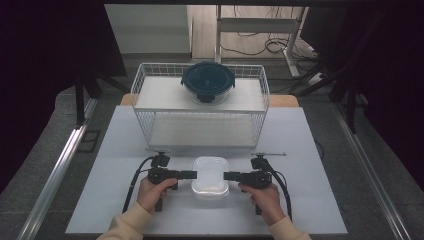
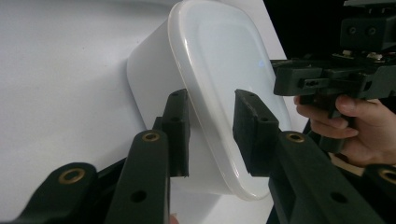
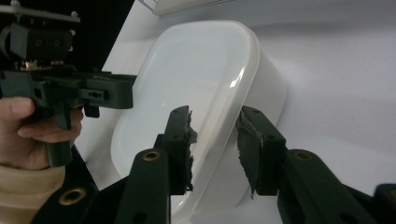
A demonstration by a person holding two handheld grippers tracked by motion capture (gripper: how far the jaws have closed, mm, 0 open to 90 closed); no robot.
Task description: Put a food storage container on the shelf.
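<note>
Both tongs, left [image 1: 194,174] and right [image 1: 228,175], straddle the box's [image 1: 210,176] lid edges but aren't clenched yet; lifting's left.

no readable text, labels, brands or nos. on anything

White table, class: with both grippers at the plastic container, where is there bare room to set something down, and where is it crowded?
Free: the white table left of the left gripper, right of the right gripper, and the wire rack's lower shelf. Crowded: around the lidded white container, and the upper shelf by the dark round container.
</note>
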